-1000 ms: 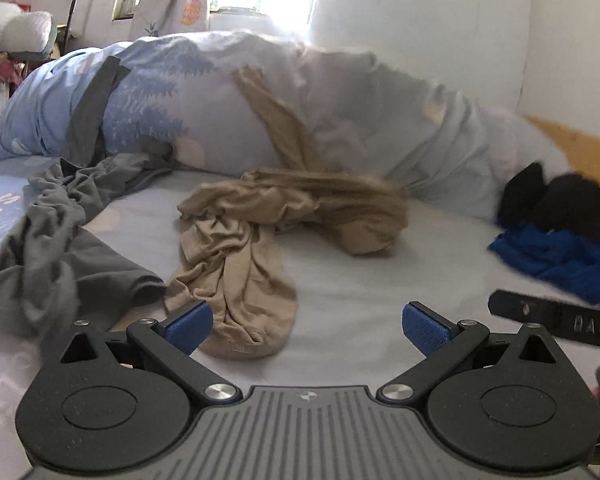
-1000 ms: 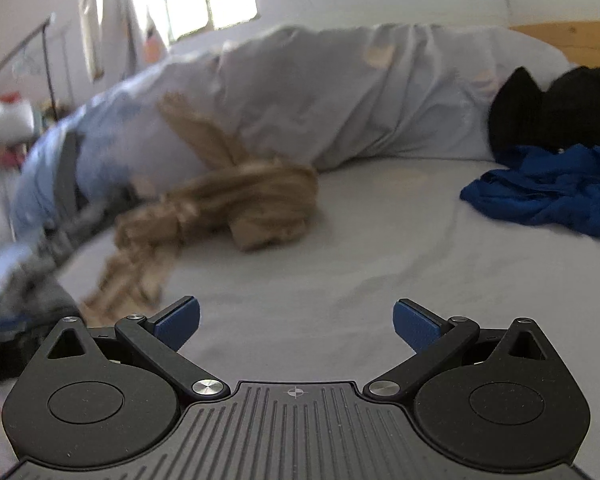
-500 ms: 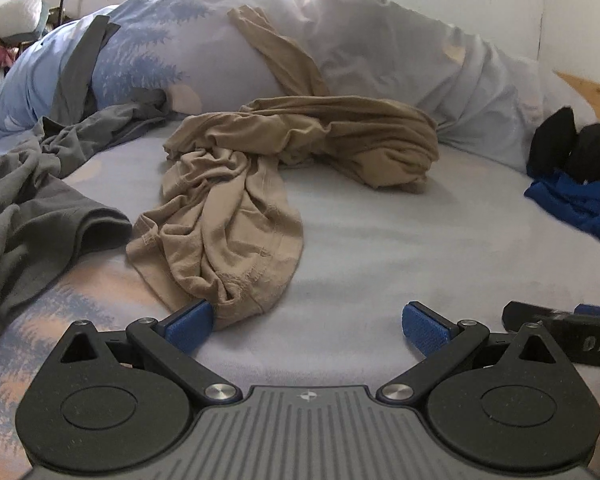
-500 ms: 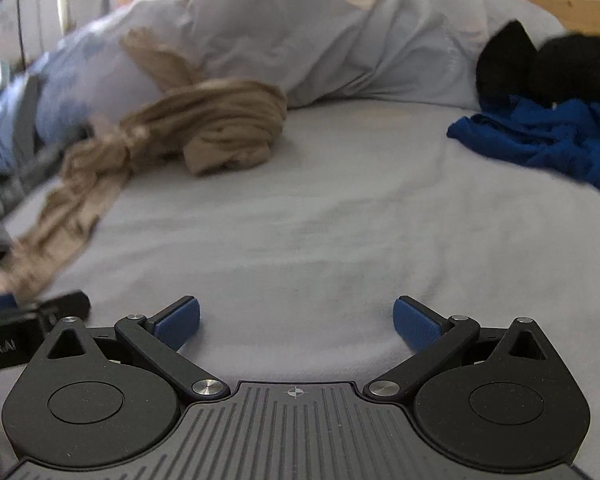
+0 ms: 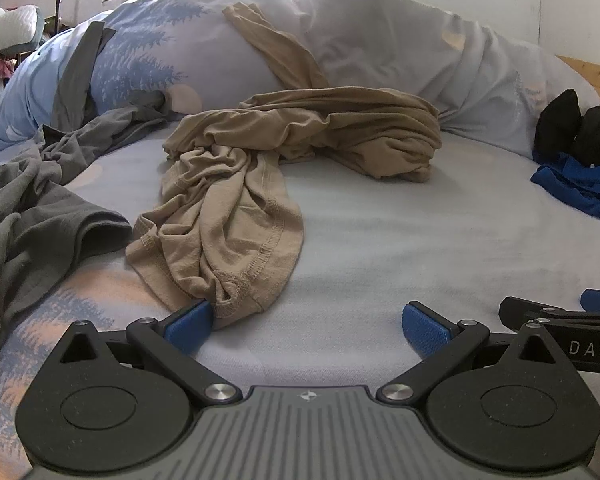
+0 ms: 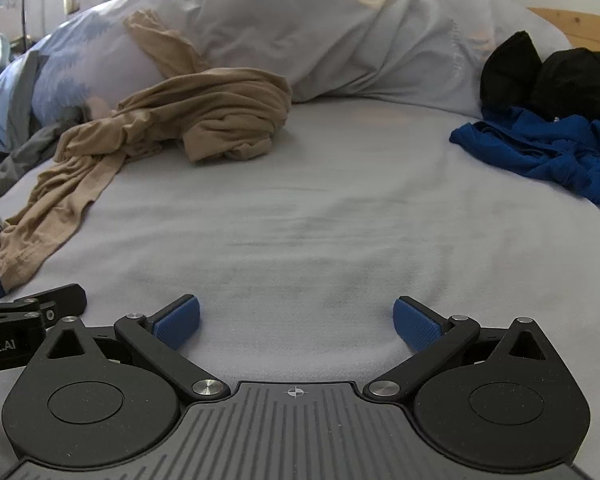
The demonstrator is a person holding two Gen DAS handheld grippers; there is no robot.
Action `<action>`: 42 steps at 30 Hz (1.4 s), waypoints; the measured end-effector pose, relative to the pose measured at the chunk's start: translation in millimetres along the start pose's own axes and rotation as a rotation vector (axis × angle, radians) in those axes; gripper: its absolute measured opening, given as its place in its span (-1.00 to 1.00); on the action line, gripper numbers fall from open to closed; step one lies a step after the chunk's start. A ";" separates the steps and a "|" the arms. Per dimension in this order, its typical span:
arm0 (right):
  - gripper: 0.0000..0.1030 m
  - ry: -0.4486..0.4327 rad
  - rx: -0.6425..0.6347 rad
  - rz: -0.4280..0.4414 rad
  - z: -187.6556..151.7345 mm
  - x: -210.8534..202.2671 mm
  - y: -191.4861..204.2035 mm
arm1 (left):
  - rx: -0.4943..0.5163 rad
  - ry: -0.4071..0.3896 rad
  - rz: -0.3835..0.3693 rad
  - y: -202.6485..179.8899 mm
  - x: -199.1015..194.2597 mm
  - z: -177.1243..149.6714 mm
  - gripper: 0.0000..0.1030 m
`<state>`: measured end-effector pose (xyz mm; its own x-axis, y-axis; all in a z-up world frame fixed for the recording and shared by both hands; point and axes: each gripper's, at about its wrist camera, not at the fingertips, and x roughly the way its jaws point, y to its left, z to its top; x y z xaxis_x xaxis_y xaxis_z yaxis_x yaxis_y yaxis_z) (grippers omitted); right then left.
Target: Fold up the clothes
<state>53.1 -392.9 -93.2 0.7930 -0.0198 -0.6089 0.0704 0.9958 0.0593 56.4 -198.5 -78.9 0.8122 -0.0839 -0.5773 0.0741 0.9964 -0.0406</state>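
Observation:
A crumpled tan garment (image 5: 236, 208) lies on the bed, one end draped up over the rolled duvet (image 5: 340, 40). My left gripper (image 5: 306, 326) is open, low over the sheet; its left pad (image 5: 188, 324) touches the garment's near hem. In the right wrist view the tan garment (image 6: 204, 120) sits far left. The right gripper (image 6: 296, 324) is open over bare sheet with nothing between its pads. Each gripper shows at the edge of the other's view.
A grey garment (image 5: 28, 208) lies left of the tan one. A blue garment (image 6: 548, 152) and black clothes (image 6: 548, 76) sit at the right by a wooden headboard (image 6: 576, 24). Pale sheet (image 6: 320, 220) stretches between them.
Both grippers have moved forward and down toward the bed. The tan garment's hem now reaches my left gripper's left pad. Both stay open.

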 end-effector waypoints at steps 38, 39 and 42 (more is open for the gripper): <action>1.00 -0.002 -0.012 -0.009 -0.3 -0.1 1.2 | -0.004 -0.005 0.001 1.3 2.7 1.3 1.00; 1.00 -0.002 -0.012 -0.009 -0.2 0.0 1.2 | -0.004 -0.005 0.000 1.3 2.8 1.3 1.00; 1.00 -0.002 -0.012 -0.009 -0.5 0.1 1.5 | -0.004 -0.005 0.000 1.3 2.8 1.2 1.00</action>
<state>52.9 -391.3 -93.6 0.7936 -0.0290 -0.6078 0.0703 0.9966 0.0442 59.5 -197.5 -79.6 0.8152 -0.0835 -0.5731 0.0713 0.9965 -0.0438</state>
